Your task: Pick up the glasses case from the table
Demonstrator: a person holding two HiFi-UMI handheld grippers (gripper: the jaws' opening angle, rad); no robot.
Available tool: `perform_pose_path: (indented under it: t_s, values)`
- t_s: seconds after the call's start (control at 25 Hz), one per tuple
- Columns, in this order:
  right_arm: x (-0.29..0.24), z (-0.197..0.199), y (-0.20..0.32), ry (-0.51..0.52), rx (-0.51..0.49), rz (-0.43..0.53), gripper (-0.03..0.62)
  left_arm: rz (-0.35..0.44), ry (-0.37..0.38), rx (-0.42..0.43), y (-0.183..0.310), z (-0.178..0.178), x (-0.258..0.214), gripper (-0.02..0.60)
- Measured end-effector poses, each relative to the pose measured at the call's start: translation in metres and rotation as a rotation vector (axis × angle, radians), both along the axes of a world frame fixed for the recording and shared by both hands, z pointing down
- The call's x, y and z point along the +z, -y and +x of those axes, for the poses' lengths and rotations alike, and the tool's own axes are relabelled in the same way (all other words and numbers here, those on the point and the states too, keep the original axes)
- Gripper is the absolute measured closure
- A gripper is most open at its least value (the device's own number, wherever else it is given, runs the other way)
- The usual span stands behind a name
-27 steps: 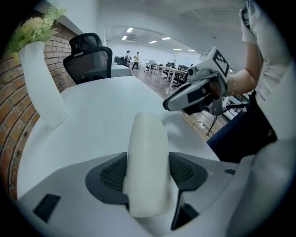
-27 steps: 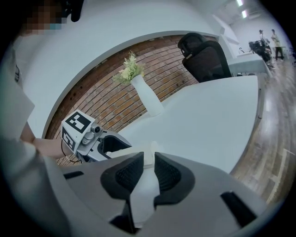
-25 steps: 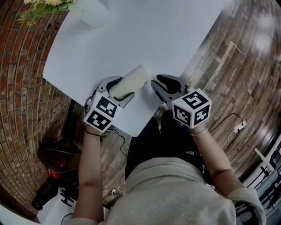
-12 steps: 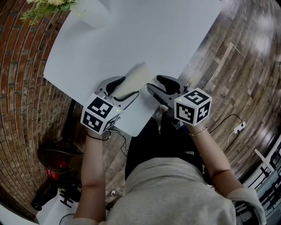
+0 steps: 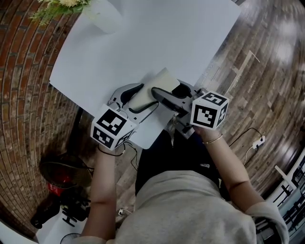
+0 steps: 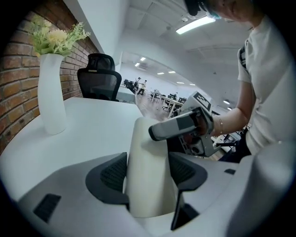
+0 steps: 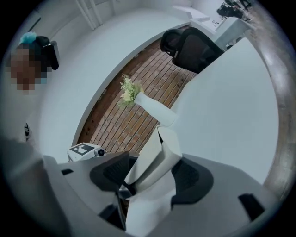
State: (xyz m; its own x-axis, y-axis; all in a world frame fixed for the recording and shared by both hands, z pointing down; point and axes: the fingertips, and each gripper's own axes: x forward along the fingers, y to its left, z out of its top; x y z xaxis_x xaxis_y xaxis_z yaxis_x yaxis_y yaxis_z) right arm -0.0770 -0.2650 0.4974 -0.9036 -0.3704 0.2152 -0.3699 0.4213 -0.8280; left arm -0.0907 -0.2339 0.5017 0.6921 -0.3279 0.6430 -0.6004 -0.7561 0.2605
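The cream glasses case (image 5: pixel 158 82) is held above the near edge of the white table (image 5: pixel 143 43). My left gripper (image 5: pixel 140 97) is shut on it, both dark pads pressing its sides in the left gripper view (image 6: pixel 148 173). My right gripper (image 5: pixel 171 91) has come in from the right, and one finger (image 6: pixel 180 127) lies across the case's far end. In the right gripper view the case (image 7: pixel 155 166) stands between the right gripper's (image 7: pixel 150 178) jaws. Those jaws are opening and their pads stand slightly off it.
A white vase (image 5: pixel 106 14) with flowers stands at the table's far left corner. A black office chair (image 6: pixel 99 81) is behind the table. A brick-pattern surface lies left of the table, wood flooring right, with a cable and plug (image 5: pixel 259 138). A red object (image 5: pixel 62 183) sits lower left.
Both grippers rose and moved up the picture with the case. The right gripper, which stood apart to the right, has closed in around the case's end, and its jaws have widened.
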Motion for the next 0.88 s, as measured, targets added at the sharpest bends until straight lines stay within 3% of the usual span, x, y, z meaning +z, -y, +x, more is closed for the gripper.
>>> perform_pose_path:
  t_s: [0.16, 0.36, 0.52, 0.88]
  values:
    - [-0.004, -0.003, -0.003, -0.008, -0.012, 0.006, 0.370, 0.017, -0.028, 0.014, -0.004, 0.009, -0.006, 0.301]
    - [-0.014, -0.003, -0.005, 0.025, 0.000, 0.002, 0.396, 0.061, -0.014, 0.024, -0.007, 0.008, -0.013, 0.302]
    - [-0.032, -0.005, -0.007, 0.054, 0.002, 0.023, 0.419, 0.100, -0.047, 0.010, -0.010, 0.007, -0.026, 0.301]
    - [-0.078, -0.013, -0.010, 0.083, -0.002, 0.097, 0.441, 0.250, -0.063, -0.053, -0.012, -0.001, -0.066, 0.301]
